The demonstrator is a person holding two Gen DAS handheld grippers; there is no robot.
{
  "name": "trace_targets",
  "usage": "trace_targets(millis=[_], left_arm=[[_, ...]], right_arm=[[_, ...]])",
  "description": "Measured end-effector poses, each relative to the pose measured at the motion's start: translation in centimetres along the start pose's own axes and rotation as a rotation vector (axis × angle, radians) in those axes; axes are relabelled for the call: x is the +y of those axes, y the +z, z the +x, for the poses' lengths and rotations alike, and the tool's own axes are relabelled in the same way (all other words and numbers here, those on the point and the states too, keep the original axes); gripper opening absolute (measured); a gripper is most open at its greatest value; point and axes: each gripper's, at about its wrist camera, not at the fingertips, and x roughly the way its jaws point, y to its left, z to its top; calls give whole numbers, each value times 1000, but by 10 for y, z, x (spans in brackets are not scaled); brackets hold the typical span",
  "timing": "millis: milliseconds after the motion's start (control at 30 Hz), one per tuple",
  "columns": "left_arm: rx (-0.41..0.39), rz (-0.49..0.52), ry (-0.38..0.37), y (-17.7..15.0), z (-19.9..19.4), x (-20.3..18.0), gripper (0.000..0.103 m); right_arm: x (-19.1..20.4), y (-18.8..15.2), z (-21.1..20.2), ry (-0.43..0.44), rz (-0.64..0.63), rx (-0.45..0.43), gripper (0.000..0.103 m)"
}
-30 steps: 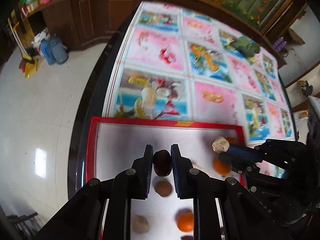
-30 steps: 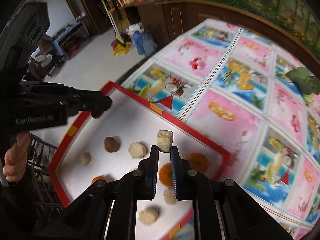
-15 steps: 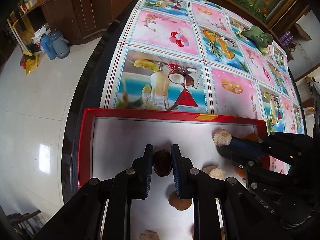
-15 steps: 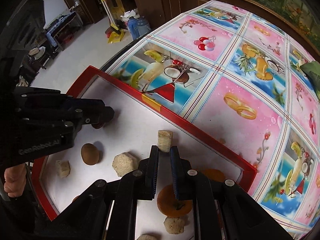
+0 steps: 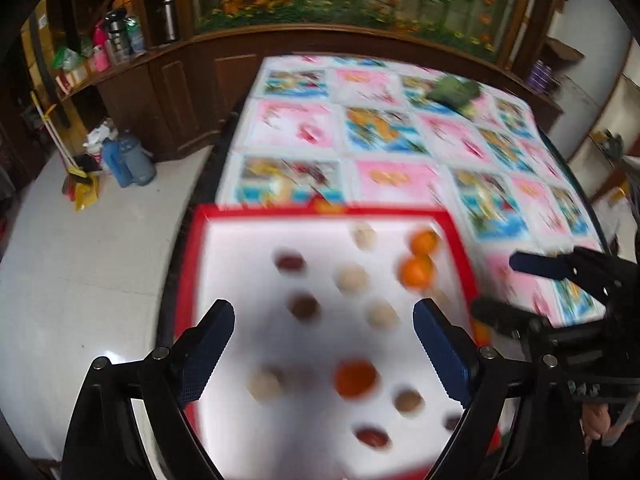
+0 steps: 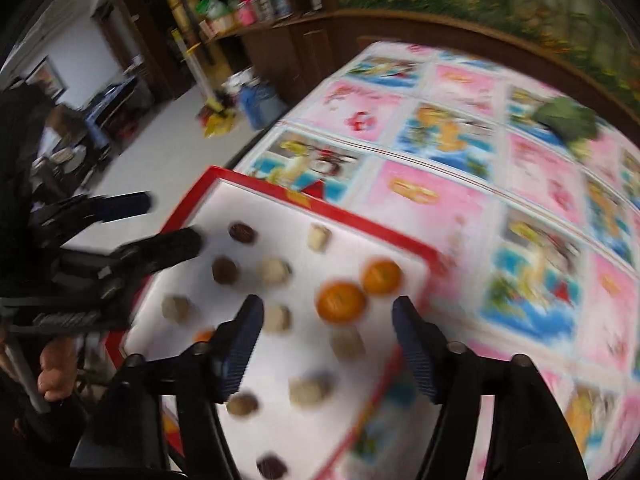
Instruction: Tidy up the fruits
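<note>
A red-rimmed white tray [image 5: 200, 248] holds several fruits; both views are blurred by motion. My left gripper [image 5: 322, 328] is open and empty above the tray's near half. A dark date [image 5: 291, 263] lies at the tray's far left, a pale piece [image 5: 363, 236] at the far edge, and two oranges [image 5: 418, 270] at the far right. My right gripper [image 6: 328, 316] is open and empty above the tray [image 6: 360, 216], with the oranges [image 6: 341, 301] between its fingers' line of sight. The date [image 6: 242, 232] and pale piece [image 6: 319, 236] lie apart near the far rim.
The tray sits at the near corner of a table with a pink and blue picture cloth [image 5: 400, 140]. A green bundle [image 5: 454, 90] lies at the far side. Dark wooden cabinets [image 5: 168, 92] and blue jugs [image 5: 128, 160] stand on the floor to the left.
Both grippers have opened and pulled back and up from the tray. The date left the left gripper and the pale piece left the right gripper; both now lie on the tray.
</note>
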Motion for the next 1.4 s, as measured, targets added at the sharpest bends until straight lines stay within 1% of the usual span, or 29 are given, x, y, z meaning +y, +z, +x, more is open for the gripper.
trace_targets(millis=[67, 133, 233, 300, 367, 500, 533, 633, 900, 967, 1400], left_arm=[[11, -14, -4, -20, -3, -11, 92], [22, -25, 11, -36, -6, -21, 92], [33, -13, 36, -48, -15, -34, 92], [15, 6, 77, -53, -28, -43, 92], [3, 2, 94, -59, -44, -50, 92], [-9, -2, 89, -69, -68, -57, 96], [-11, -1, 85, -70, -70, -58, 96], [-18, 0, 95, -78, -80, -60, 96], [-30, -6, 114, -90, -99, -57, 96], [-29, -8, 112, -89, -99, -54, 96], [-14, -17, 111, -84, -93, -44, 96]], right_arm=[[-3, -17, -8, -34, 36, -5, 73], [-2, -35, -15, -67, 53, -14, 75], [4, -52, -22, -112, 29, -21, 75], [6, -66, -32, -157, 13, -38, 75], [5, -75, -42, -146, 19, -41, 75], [0, -88, -58, -41, 57, -10, 75], [1, -92, -63, -31, 67, -17, 75], [4, -98, -72, -60, 64, -34, 75], [10, -107, -84, -82, 65, -56, 76], [12, -107, -85, -94, 62, -59, 76], [13, -105, -83, -86, 70, -64, 76]])
